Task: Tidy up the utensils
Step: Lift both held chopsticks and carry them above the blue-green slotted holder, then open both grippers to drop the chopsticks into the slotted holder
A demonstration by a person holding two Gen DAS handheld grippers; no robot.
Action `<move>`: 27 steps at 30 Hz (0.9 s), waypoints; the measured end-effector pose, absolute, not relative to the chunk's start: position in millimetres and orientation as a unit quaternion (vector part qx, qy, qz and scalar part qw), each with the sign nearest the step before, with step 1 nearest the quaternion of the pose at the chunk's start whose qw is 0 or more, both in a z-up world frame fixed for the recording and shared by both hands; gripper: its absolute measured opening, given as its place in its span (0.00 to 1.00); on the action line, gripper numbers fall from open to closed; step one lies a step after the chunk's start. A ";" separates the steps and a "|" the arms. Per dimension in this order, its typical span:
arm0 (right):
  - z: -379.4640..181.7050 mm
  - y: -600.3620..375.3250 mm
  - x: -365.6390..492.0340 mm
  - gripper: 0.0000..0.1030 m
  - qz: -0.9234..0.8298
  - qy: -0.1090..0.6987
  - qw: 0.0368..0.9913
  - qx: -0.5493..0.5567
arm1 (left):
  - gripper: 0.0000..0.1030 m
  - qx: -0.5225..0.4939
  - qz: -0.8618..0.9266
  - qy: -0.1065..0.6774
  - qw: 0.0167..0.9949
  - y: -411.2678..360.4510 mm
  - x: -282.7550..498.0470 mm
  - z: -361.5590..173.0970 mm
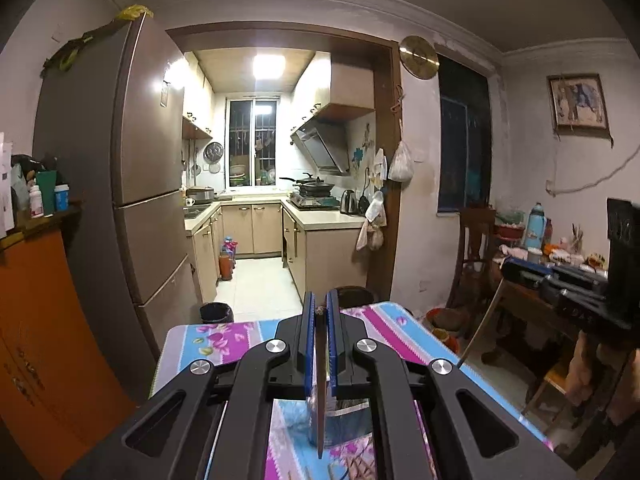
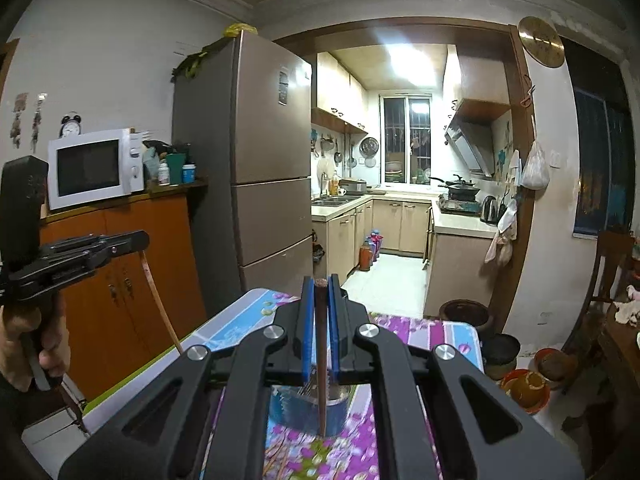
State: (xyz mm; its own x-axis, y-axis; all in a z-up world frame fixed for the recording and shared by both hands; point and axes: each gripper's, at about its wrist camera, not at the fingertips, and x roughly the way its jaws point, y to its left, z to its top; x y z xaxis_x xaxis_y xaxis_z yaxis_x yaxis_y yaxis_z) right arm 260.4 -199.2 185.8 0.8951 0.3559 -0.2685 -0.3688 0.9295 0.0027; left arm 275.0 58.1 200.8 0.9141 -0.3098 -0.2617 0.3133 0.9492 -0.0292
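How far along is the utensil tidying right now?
Done: the metal cup on the table already holds some utensils. In hand: left gripper and right gripper each clamp a chopstick above it. Left: lowering both in.

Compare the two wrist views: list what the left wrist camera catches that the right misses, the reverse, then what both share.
Only the left wrist view shows the framed picture on the wall and the blue thermos on the cluttered side table.

Only the right wrist view shows the white microwave with an alarm clock on top, and the hand holding the left gripper.

Both show the fridge, the lit kitchen, the floral tablecloth, the metal cup, and a stick-like utensil clamped in each gripper.
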 end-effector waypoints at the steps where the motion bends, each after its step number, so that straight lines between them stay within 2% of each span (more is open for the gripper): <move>1: 188.2 -198.4 267.4 0.05 0.185 0.134 0.973 -0.024 | 0.07 0.003 -0.157 0.134 0.978 55.6 285.0 205.3; 13: 184.9 -186.0 334.0 0.05 0.183 0.155 0.971 -0.018 | 0.07 -0.022 -0.152 0.157 0.976 27.6 368.5 206.1; 27: 131.3 -167.2 375.9 0.05 0.189 0.200 0.961 -0.020 | 0.07 -0.002 -0.143 0.198 0.970 6.6 417.6 149.5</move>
